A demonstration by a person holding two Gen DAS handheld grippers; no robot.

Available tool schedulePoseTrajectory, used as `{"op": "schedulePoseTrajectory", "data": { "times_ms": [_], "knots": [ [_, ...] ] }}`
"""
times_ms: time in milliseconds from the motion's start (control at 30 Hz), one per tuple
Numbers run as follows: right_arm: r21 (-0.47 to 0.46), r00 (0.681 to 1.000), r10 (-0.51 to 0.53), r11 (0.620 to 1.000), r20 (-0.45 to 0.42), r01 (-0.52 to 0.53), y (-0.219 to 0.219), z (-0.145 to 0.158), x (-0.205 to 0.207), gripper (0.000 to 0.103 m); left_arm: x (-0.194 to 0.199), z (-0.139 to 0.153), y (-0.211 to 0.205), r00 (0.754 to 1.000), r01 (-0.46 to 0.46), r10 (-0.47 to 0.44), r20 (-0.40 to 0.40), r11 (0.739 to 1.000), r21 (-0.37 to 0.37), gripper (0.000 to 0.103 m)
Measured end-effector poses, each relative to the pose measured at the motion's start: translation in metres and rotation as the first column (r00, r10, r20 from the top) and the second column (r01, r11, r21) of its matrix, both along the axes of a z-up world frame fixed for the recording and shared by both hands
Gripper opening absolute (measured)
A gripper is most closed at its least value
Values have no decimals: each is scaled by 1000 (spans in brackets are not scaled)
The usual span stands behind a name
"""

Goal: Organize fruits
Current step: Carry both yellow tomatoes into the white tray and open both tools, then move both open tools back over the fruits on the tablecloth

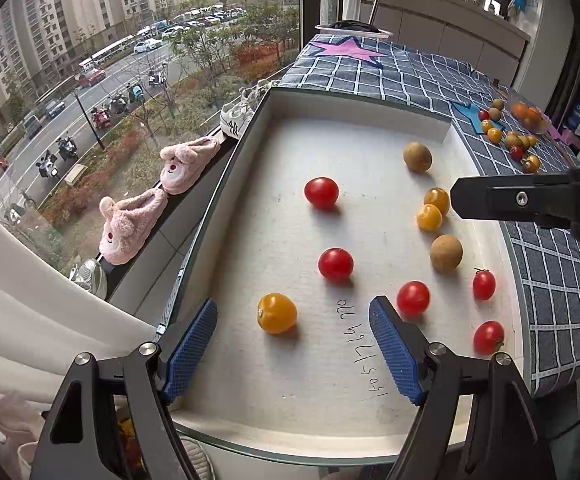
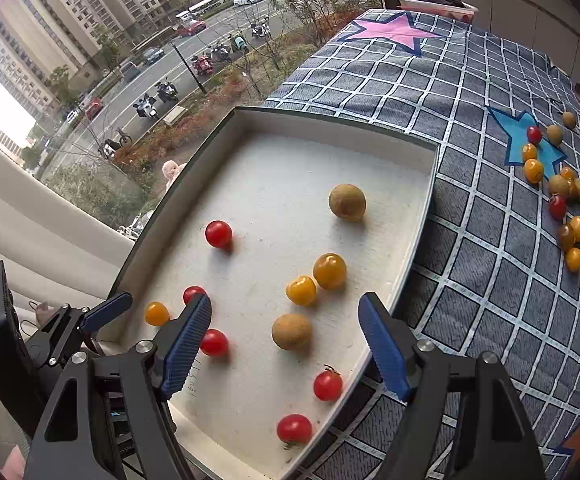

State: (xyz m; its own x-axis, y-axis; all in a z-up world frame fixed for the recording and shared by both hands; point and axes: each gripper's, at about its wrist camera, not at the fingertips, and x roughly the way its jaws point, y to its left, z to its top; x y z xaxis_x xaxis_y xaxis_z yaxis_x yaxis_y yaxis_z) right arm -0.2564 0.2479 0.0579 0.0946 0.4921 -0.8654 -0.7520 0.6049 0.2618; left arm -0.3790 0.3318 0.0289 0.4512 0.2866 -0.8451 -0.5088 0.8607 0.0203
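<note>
Grid-check blue tablecloth point(image 2: 490, 240) w/ star patches by big window point(image 1: 130, 60), white shallow tray point(image 2: 418, 240) holding red, yellow tomatoes + brown fruits point(image 2: 347, 202), more fruit point(image 2: 562, 200) loose on cloth, left gripper point(image 1: 293, 340) & right gripper point(image 2: 285, 344) both spread wide, empty.

Red cherry tomatoes point(image 2: 218, 234), yellow-orange ones point(image 2: 329, 271) and brown longans point(image 2: 347, 202) are seen in a white tray point(image 2: 418, 216). The desk is covered by a navy white-checked cloth point(image 2: 470, 92) bearing a pink star point(image 2: 394, 31). Blue ribbed fingers point(image 2: 380, 350) are seen.

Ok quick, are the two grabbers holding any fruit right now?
Left gripper: jaws open, holding nothing, above the white tray.
Right gripper: jaws open, holding nothing.
</note>
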Motion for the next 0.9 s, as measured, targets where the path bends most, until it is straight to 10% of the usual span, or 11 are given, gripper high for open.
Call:
{"op": "schedulePoseTrajectory", "data": {
  "times_ms": [900],
  "knots": [
    [3,914,-404,915,19,404,-206,2,119,82,137,65,-130,961,274,-274,38,962,9,80]
  ]
}}
